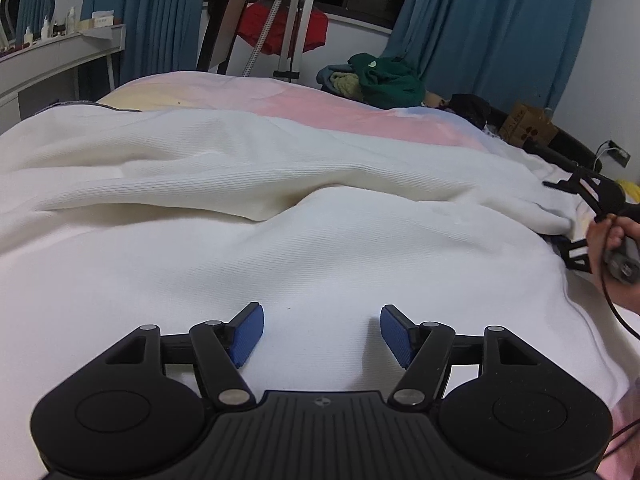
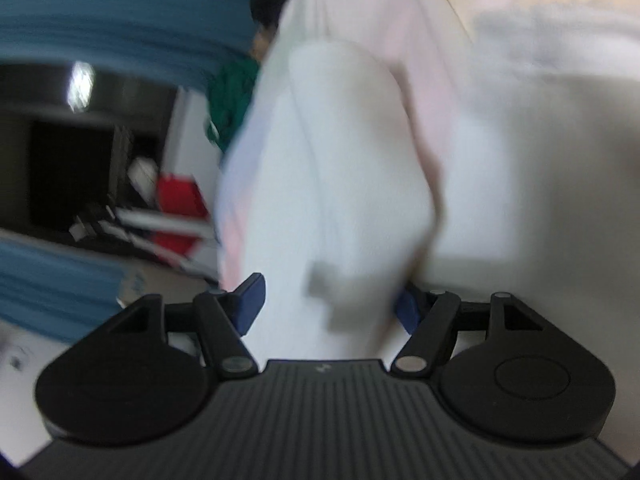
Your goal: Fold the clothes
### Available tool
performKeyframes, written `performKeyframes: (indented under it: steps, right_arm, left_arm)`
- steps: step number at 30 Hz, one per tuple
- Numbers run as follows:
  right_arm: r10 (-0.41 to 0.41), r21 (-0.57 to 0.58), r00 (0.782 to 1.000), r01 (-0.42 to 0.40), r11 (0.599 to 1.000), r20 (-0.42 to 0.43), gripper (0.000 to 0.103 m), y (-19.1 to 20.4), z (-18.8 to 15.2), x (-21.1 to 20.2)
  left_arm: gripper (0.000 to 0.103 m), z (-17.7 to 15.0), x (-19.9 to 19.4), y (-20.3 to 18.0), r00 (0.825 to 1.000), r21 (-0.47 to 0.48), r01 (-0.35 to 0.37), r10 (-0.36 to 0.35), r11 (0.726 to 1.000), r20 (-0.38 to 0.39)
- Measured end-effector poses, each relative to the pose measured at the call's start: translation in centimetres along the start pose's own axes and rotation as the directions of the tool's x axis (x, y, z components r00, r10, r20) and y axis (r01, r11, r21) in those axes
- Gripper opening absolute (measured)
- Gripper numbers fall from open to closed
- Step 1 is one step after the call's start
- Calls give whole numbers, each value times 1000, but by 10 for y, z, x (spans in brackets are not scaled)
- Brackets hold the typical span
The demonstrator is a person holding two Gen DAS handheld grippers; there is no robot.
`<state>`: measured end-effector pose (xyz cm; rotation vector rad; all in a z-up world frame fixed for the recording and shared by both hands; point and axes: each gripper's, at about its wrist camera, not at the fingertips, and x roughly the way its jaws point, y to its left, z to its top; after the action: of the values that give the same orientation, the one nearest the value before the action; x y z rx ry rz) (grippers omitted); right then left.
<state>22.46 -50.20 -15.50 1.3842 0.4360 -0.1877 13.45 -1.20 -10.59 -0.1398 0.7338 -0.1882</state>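
A big white top (image 1: 280, 240) lies spread on the bed (image 1: 320, 104), with one long fold across its middle. The left gripper (image 1: 322, 334) hangs just over the near part of the cloth. Its blue pads (image 1: 249, 332) are spread wide with nothing between them. The right gripper (image 2: 328, 304) is at the right edge of the top, held by a hand (image 1: 612, 240). Its view is blurry, but its jaws look spread too, with white cloth between them and no pinch. I think the next step is to grab an edge and fold it over. To do it well, each gripper should go low, pinch only the top layer near a corner, then lift both sides evenly so the fold stays flat.
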Motion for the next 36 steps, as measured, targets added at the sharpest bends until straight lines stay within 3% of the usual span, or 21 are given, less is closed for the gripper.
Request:
performKeyframes:
  steps: [2, 5, 6, 7, 10, 16, 21, 24, 29, 32, 34, 36]
  right_arm:
    - [40, 40, 995, -43, 998, 92, 70, -4, 7, -1]
    - [74, -1, 976, -76, 997, 205, 65, -7, 17, -9]
    - [59, -16, 974, -57, 998, 217, 55, -7, 20, -9]
    - [35, -30, 975, -29, 999, 220, 36, -7, 23, -8]
    - [-24, -53, 979, 35, 998, 202, 16, -6, 27, -8]
    - [-75, -158, 961, 120, 980, 264, 10, 9, 37, -25]
    - [-102, -235, 934, 190, 953, 343, 10, 21, 37, -39]
    - [-152, -246, 930, 242, 938, 336, 10, 11, 42, -39]
    - [-214, -353, 923, 325, 877, 319, 16, 17, 32, -39]
    - [-236, -418, 914, 366, 832, 330, 31, 35, 16, -56]
    - [-241, -474, 913, 381, 794, 330, 53, 46, 3, -70]
    - [-254, -539, 907, 406, 738, 336, 62, 57, -13, -86]
  left_arm:
    - [67, 0, 0, 0, 1000, -10, 3, -3, 1000, 0]
    - [68, 1, 1, 0, 1000, -25, 8, -8, 1000, -1]
    - [68, 1, 1, 0, 1000, -30, 10, -10, 999, -1]
    - [69, 1, 1, 0, 1000, -35, 11, -11, 999, -2]
    - [69, 2, 2, 0, 1000, -51, 16, -16, 999, -2]
    - [69, 3, 0, -1, 1000, -58, 22, -22, 998, 2]
    - [69, 0, 0, -4, 1000, -17, -6, 7, 1000, 10]
    - [69, 0, -1, -6, 1000, 0, -18, 18, 1000, 13]
    - [69, 0, -1, -7, 1000, 22, -20, 20, 1000, 1]
    - [69, 0, -2, -9, 1000, 28, -24, 24, 999, 7]
    - [69, 0, -6, -10, 1000, 32, -24, 24, 999, 14]
    - [69, 0, -12, -11, 999, 38, -27, 26, 999, 26]
